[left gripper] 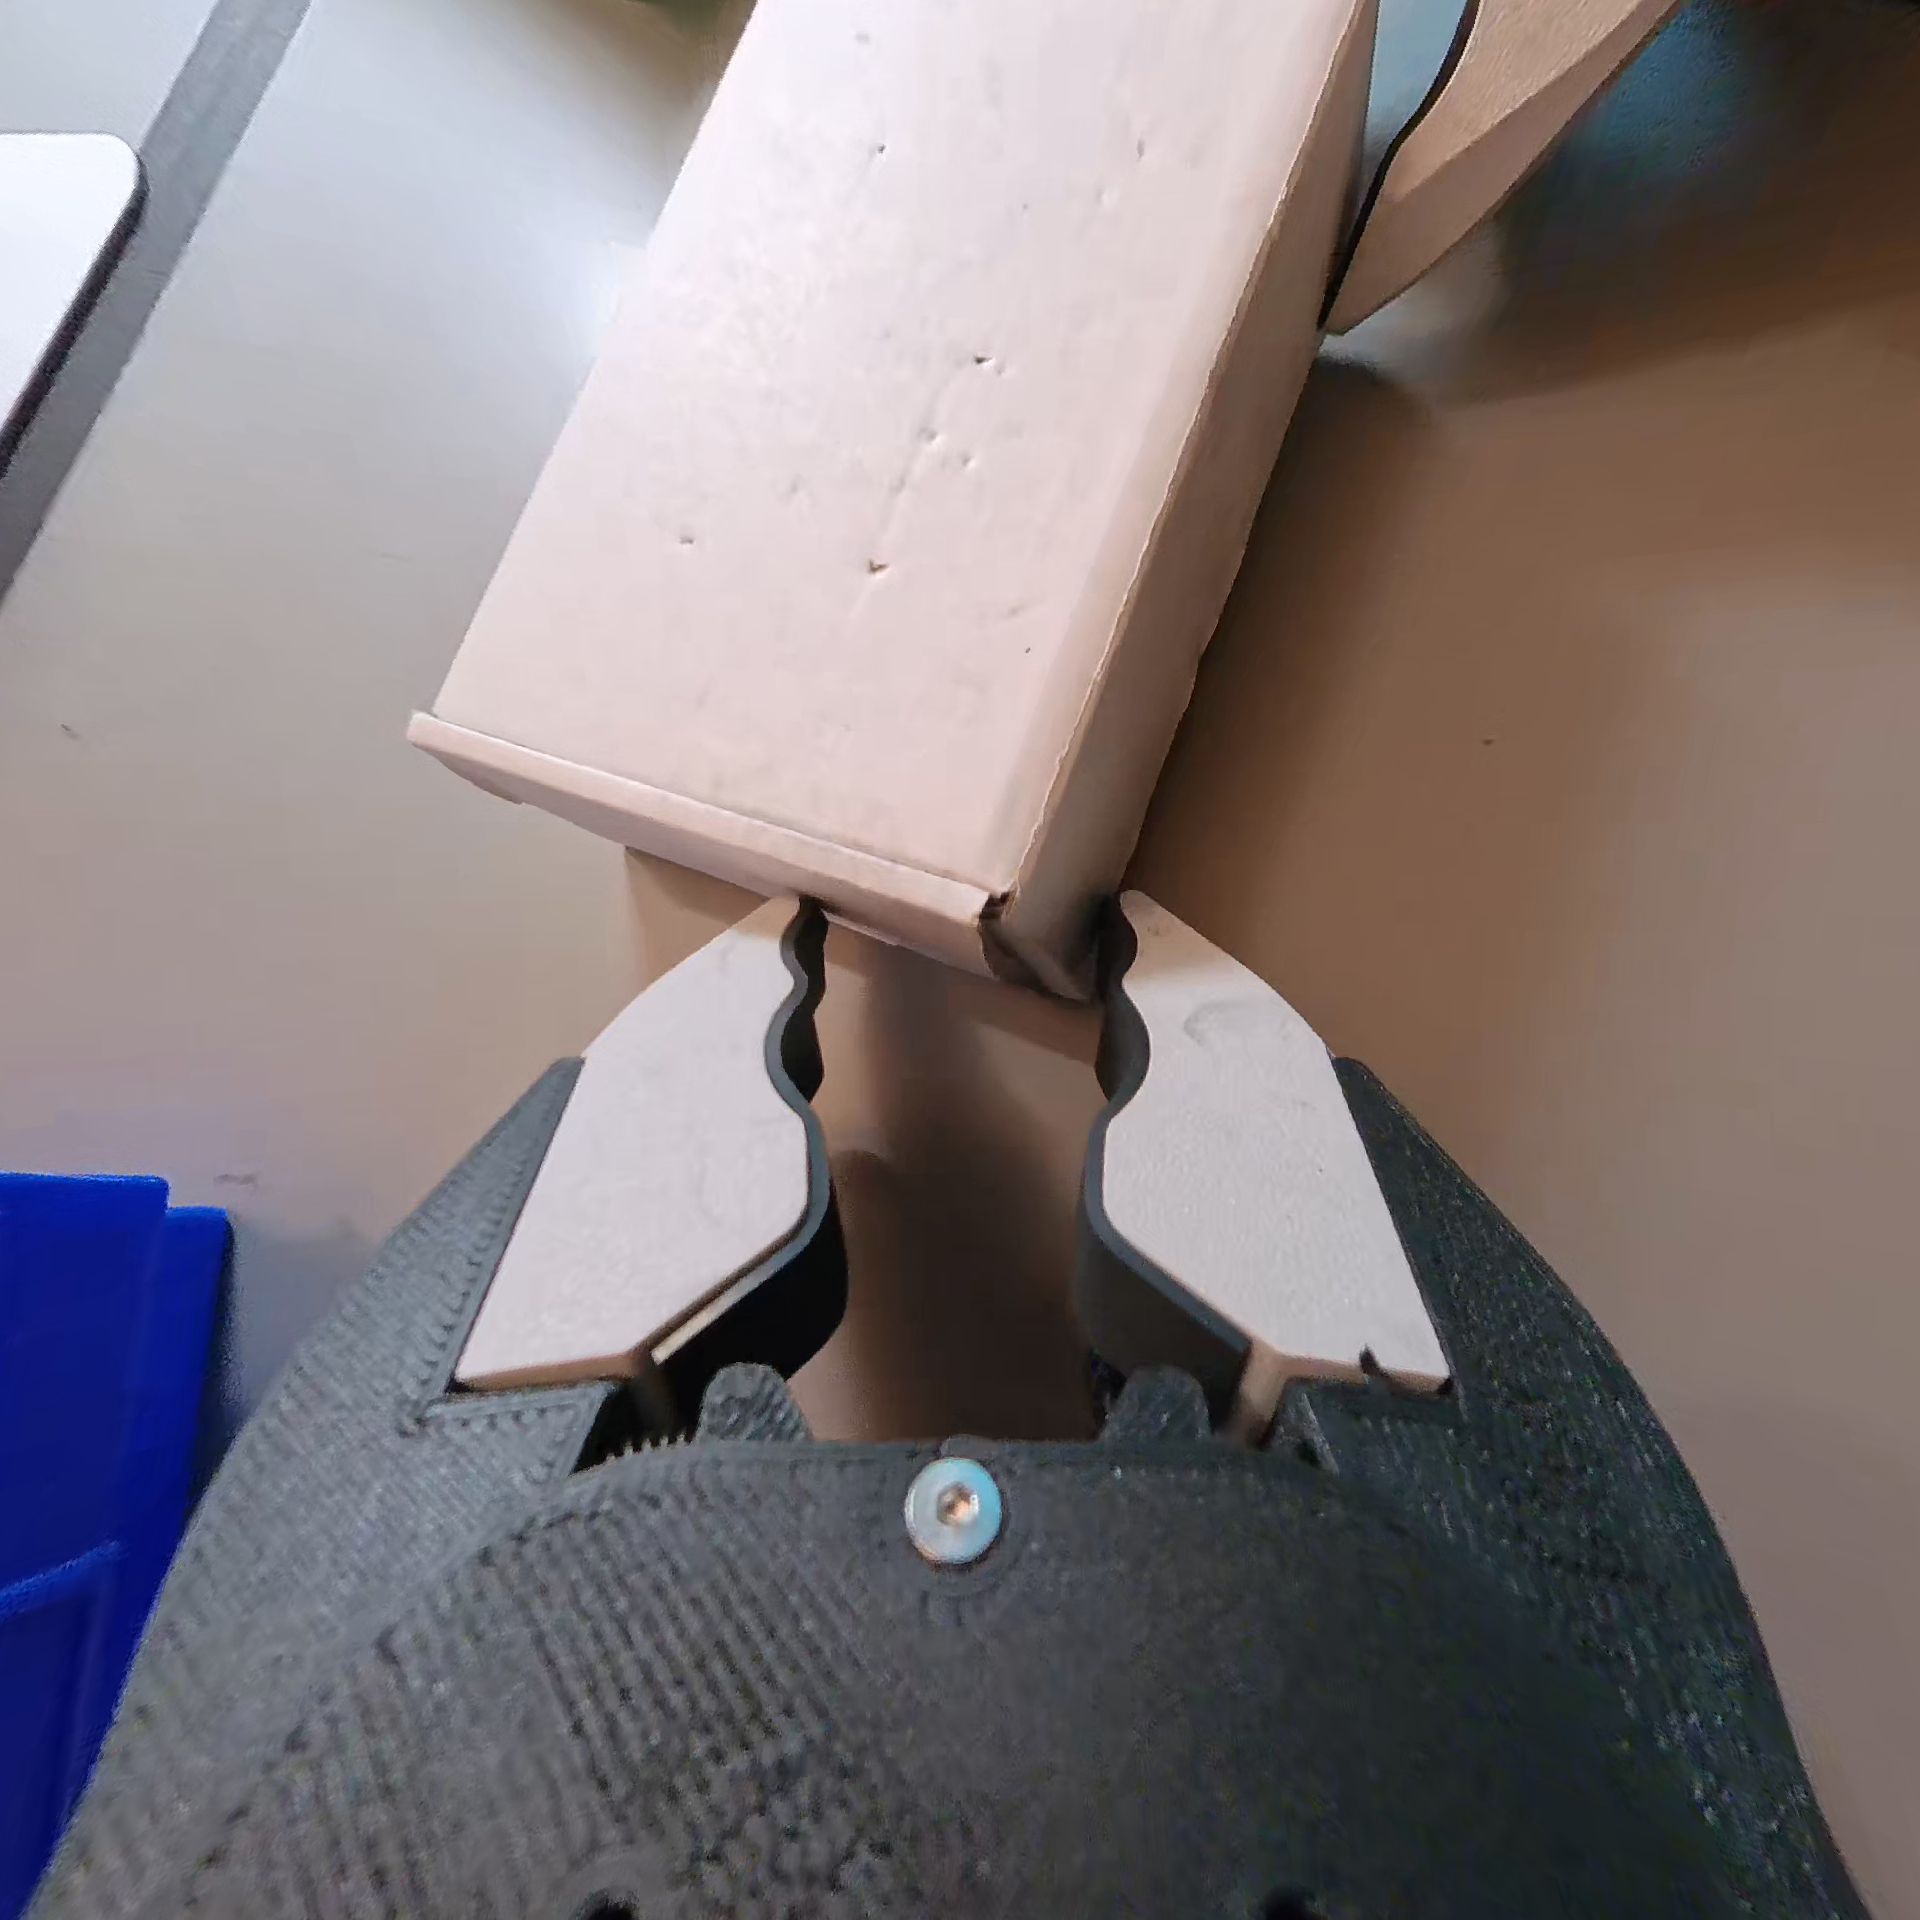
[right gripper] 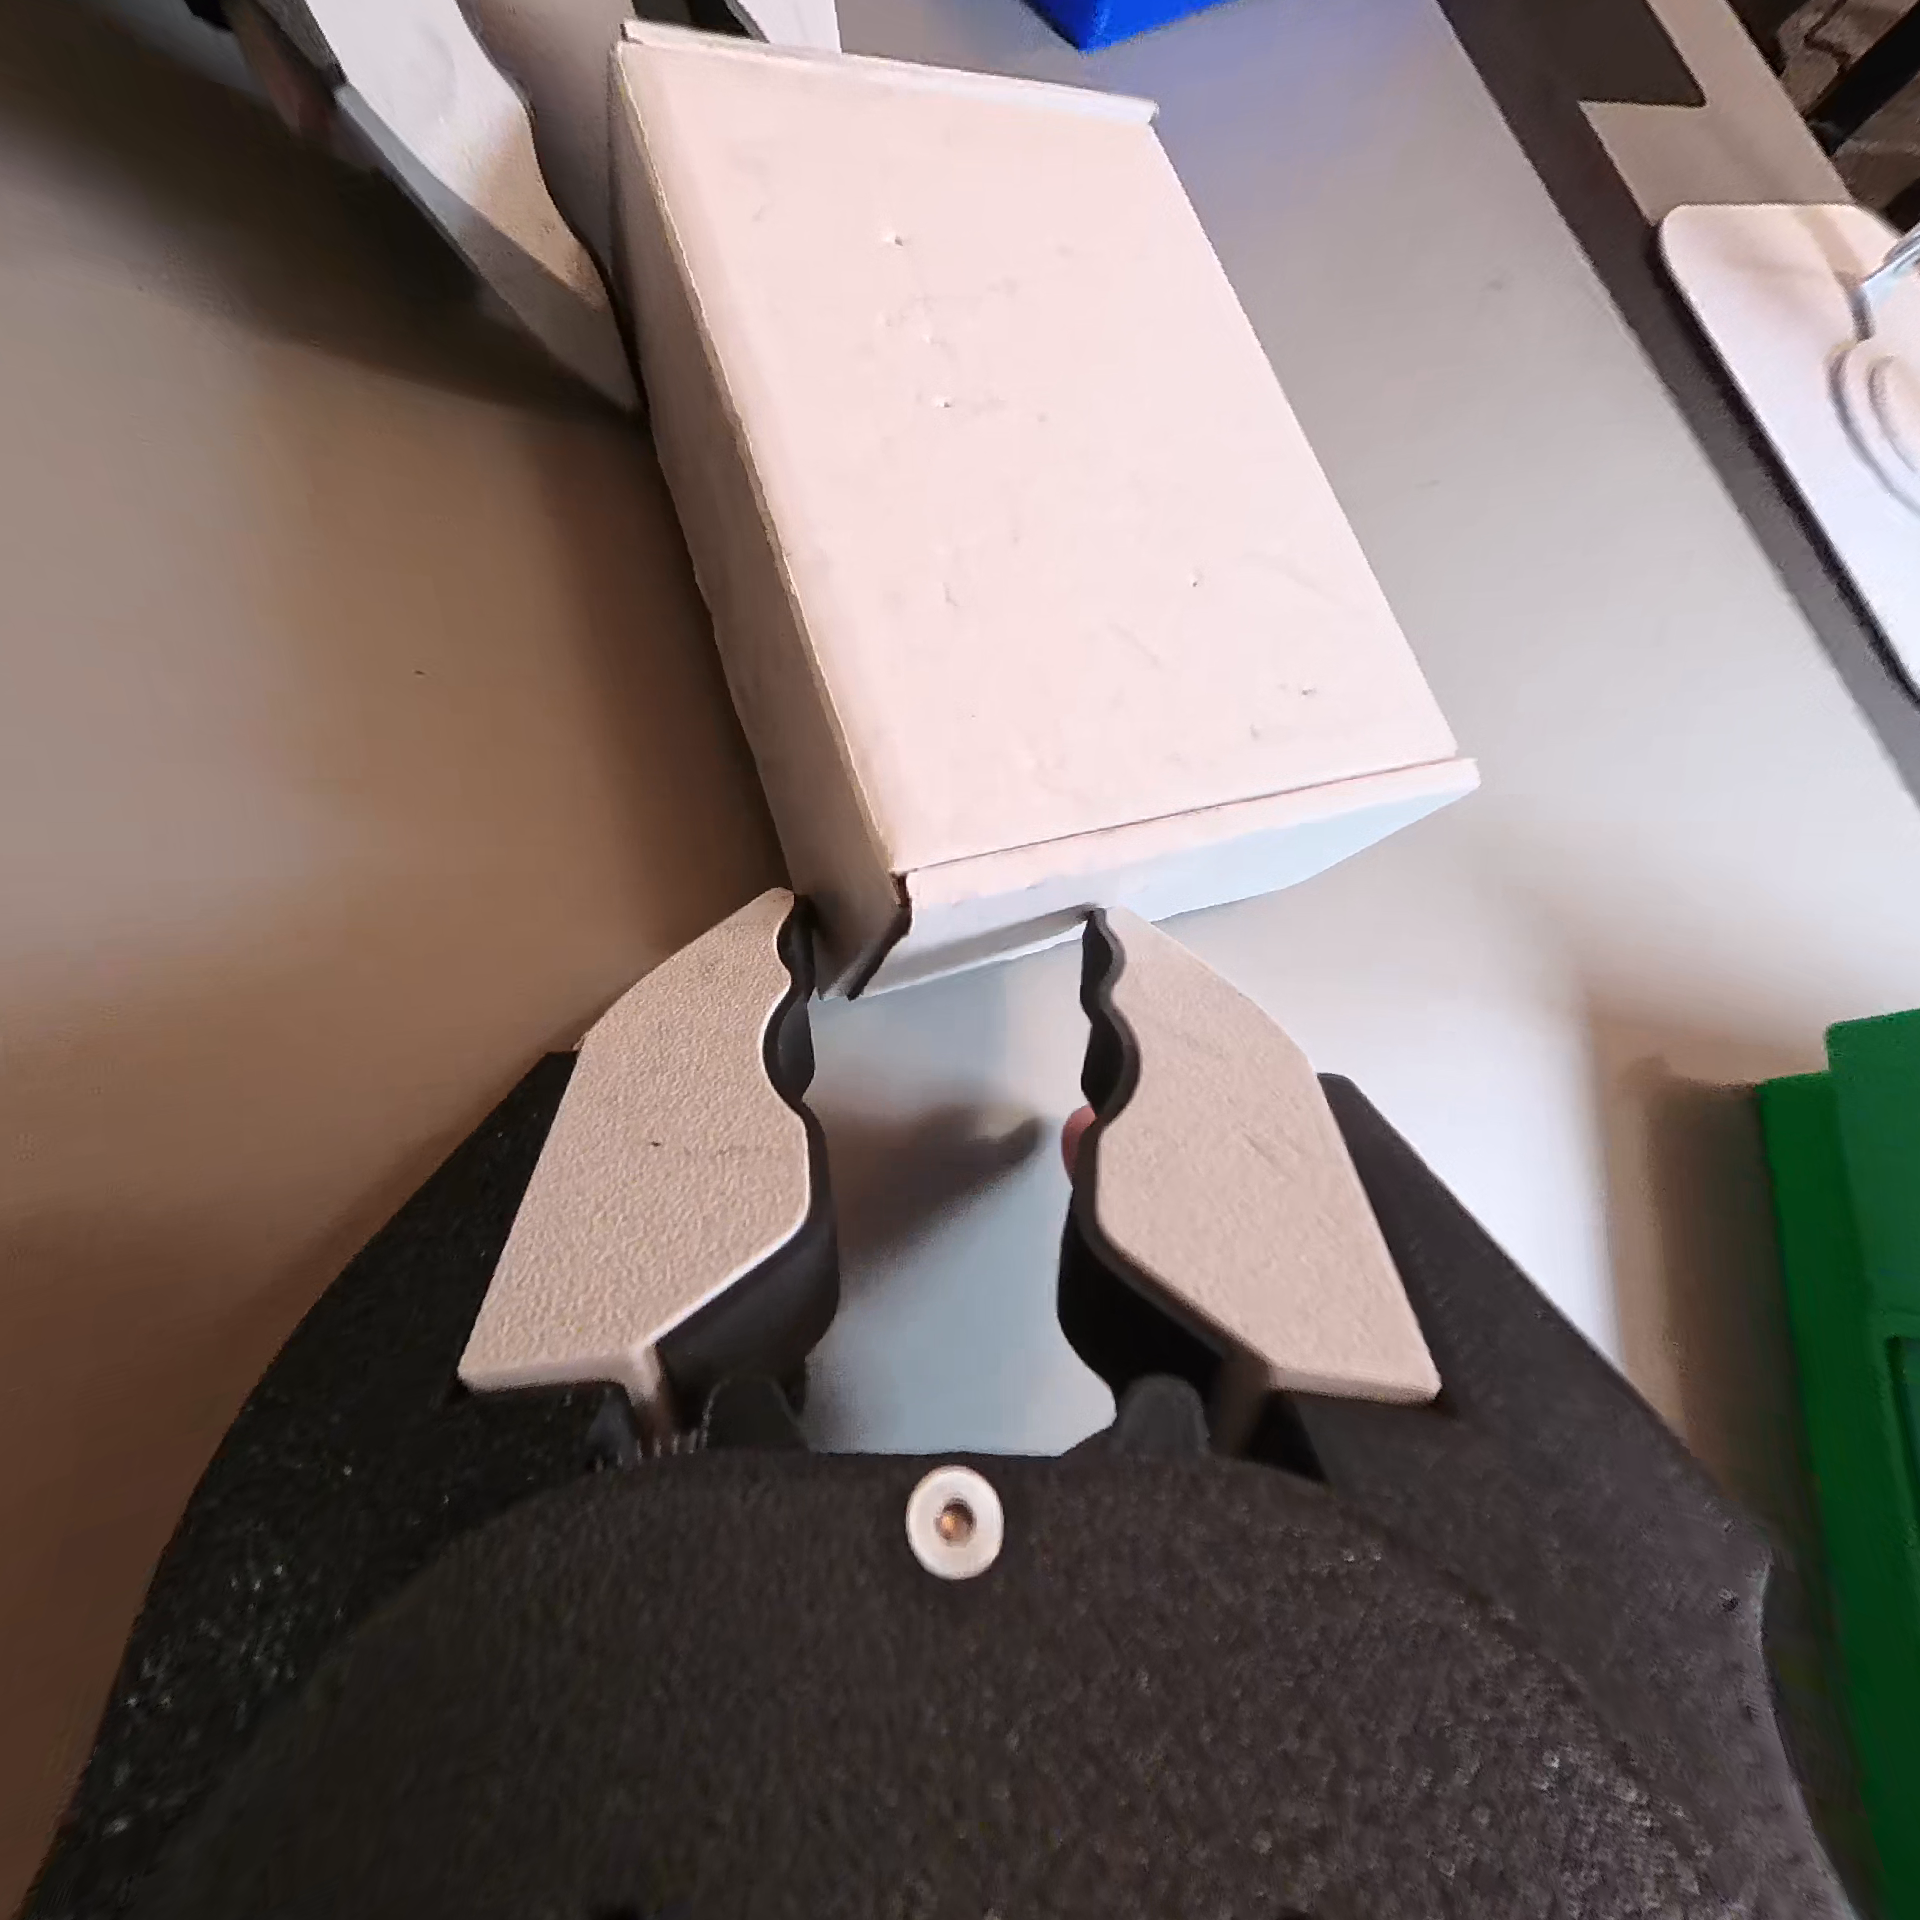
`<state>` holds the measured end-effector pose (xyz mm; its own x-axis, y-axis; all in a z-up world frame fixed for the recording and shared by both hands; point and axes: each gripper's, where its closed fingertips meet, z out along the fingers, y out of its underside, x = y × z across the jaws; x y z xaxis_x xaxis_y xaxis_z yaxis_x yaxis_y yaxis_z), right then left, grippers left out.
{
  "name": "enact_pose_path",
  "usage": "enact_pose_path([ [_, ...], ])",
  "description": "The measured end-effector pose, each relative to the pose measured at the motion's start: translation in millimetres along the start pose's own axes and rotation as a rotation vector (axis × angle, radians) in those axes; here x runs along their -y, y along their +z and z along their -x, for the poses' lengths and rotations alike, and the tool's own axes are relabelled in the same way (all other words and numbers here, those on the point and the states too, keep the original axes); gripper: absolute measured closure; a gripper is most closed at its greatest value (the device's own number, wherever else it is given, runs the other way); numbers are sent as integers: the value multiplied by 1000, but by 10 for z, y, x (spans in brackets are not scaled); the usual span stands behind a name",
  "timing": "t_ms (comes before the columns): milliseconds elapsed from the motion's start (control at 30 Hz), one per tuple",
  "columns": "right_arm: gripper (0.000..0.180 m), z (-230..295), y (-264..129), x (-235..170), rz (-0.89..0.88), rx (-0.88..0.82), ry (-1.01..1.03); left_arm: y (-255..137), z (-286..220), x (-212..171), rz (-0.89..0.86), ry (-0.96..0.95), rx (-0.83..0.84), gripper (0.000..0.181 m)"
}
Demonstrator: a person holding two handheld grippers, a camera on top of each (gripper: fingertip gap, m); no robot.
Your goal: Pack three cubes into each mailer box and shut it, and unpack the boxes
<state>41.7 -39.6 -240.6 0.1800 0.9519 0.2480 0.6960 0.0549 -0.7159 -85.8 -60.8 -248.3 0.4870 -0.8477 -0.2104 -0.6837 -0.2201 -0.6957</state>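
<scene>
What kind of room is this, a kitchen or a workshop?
Probably a workshop or lab bench, not a kitchen: a plain tan tabletop holds a shut mailer box, with a blue bin and a green bin at the edges.

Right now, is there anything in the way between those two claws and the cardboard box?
Nothing visible. The left gripper has its open fingertips at one corner of the closed mailer box, and the right gripper has its open fingertips at another corner. Only bare table lies around them; the blue bin sits off to the side.

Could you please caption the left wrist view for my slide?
Left hand-held gripper open around the corner of a shut mailer box.
</scene>
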Motion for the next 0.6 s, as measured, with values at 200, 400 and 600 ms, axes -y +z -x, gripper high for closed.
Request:
enact_pose_path([
  [200, 129, 153, -183, 68, 2, 138, 150, -232, -127, 168, -47, -83, -133, 130],
  [400, 124, 174, -278, 72, 2, 211, 261, -375, -156, 356, -172, -176, -184, 132],
  [600, 102, -1, -257, 91, 17, -11, 113, -305, -170, 330, -177, -235, -189, 139],
])
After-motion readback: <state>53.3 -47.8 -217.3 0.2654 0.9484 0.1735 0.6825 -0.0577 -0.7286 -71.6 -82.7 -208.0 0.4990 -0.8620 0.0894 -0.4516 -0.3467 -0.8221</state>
